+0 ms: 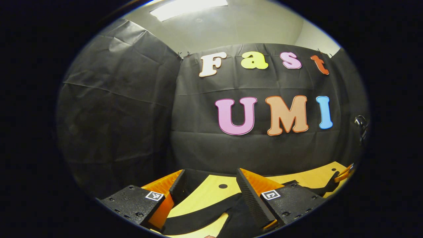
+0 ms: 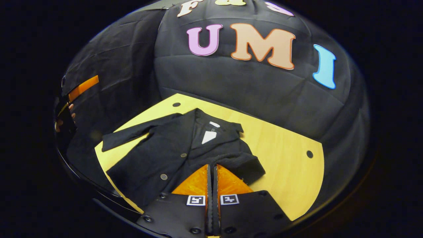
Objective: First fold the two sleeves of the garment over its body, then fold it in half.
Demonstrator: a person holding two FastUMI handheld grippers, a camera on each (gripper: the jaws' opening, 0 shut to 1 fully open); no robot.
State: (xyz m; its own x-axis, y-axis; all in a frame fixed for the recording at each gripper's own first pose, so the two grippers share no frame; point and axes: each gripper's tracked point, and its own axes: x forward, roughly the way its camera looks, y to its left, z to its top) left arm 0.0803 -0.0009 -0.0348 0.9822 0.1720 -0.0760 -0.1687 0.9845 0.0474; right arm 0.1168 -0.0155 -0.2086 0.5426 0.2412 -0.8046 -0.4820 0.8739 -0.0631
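Two fingers of the right gripper point(image 2: 212, 175) sit closest in the right gripper view, pressed together with just a thin slit between them. It cannot be told if any cloth is caught there. They hang over the black jacket point(image 2: 172, 155), which lies flat on the yellow table point(image 2: 287, 165). The jacket's collar point(image 2: 211, 127) points away toward the black wall, and its bottom edge is near the camera, so its long way runs from near to far. One sleeve point(image 2: 129, 134) sticks out to the left across the table. The other sleeve point(image 2: 243, 163) is folded in on the right side, beside the fingers.

In the left gripper view, the left gripper point(image 1: 211, 191) has its fingers spread wide apart, holding nothing. Between them shows a strip of black sleeve point(image 1: 201, 211) on the table point(image 1: 211, 188).
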